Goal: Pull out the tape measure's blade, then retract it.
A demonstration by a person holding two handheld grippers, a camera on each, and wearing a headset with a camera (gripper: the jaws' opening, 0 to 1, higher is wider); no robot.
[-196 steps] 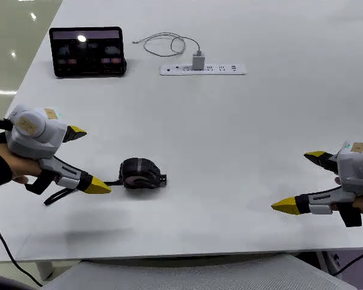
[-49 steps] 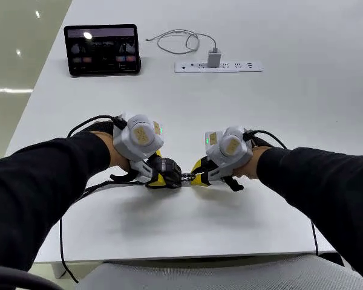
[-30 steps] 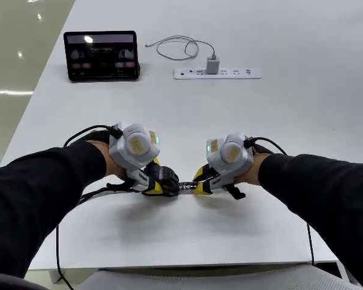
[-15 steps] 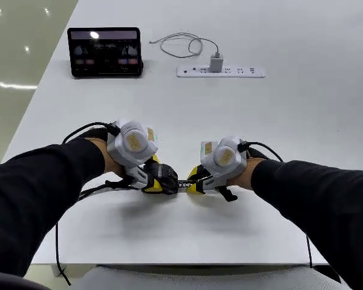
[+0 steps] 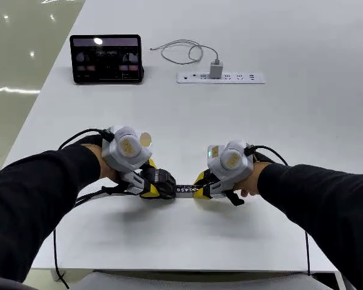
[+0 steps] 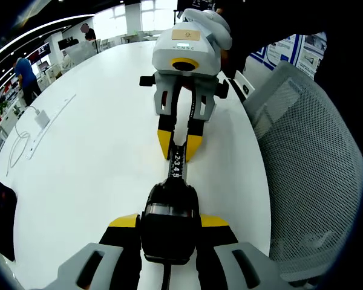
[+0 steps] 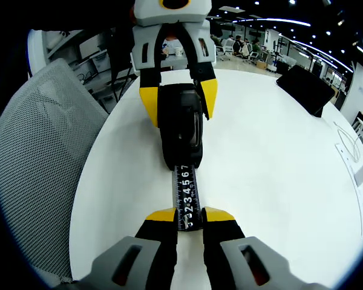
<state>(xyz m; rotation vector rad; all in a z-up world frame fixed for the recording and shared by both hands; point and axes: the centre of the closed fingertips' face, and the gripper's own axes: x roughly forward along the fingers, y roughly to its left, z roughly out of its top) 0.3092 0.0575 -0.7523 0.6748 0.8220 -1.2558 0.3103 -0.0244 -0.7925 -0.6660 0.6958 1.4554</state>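
The black tape measure point(image 5: 161, 183) rests on the white table, and my left gripper point(image 5: 150, 188) is shut on its case point(image 6: 170, 219). A short length of white blade point(image 5: 185, 189) with black numbers runs out of the case toward the right. My right gripper point(image 5: 199, 189) is shut on the blade's tip point(image 7: 186, 212). In the right gripper view the case point(image 7: 179, 127) sits straight ahead between the left gripper's yellow fingers. In the left gripper view the blade point(image 6: 176, 164) leads to the right gripper point(image 6: 177, 145) facing me.
At the table's far side stand a dark tablet point(image 5: 106, 58) and a white power strip point(image 5: 221, 77) with a plugged charger and coiled cable point(image 5: 181, 51). A grey mesh chair point(image 6: 314, 175) sits by the near table edge. A black cable point(image 5: 78, 136) trails from the left gripper.
The gap between the two grippers has widened a little over the last half second, and a slightly longer piece of blade shows between case and right gripper. Both keep their hold.
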